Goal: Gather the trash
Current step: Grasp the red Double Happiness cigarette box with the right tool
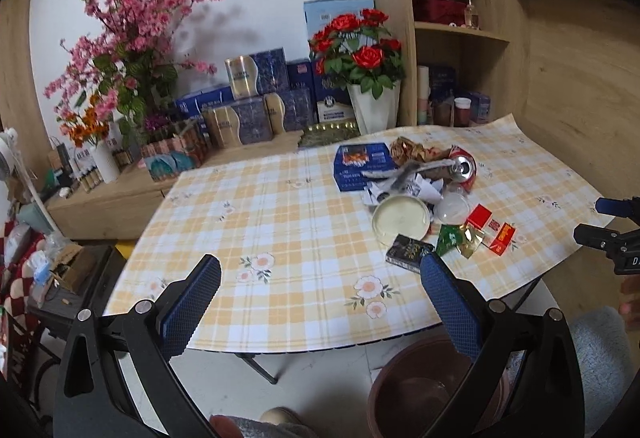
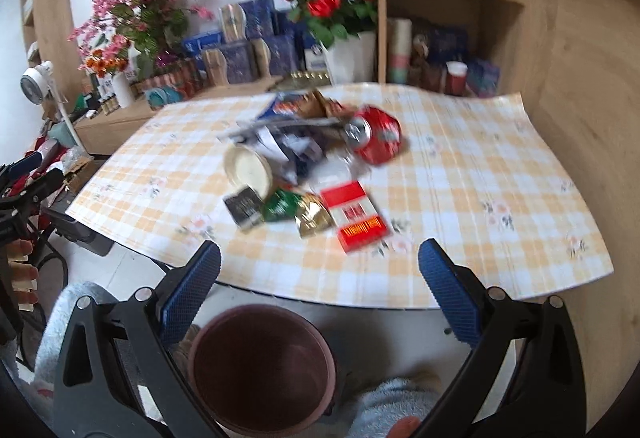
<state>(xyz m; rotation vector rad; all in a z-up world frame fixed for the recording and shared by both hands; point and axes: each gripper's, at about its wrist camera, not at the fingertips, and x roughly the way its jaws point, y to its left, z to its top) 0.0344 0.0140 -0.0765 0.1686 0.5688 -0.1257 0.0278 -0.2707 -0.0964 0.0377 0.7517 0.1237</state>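
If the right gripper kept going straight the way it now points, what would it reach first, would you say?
Most likely the red cigarette pack near the table's front edge, which lies about centred between the open right gripper's fingers. Depth is unclear, so it might touch the checked tablecloth just before it.

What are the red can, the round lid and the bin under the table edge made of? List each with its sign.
Red can: thin metal, likely aluminium; dented body, shiny silver top.
Round lid: cream and smooth with a raised rim; probably plastic, though it could be coated card.
Bin: dull reddish-brown, smooth moulded rim, so likely plastic.
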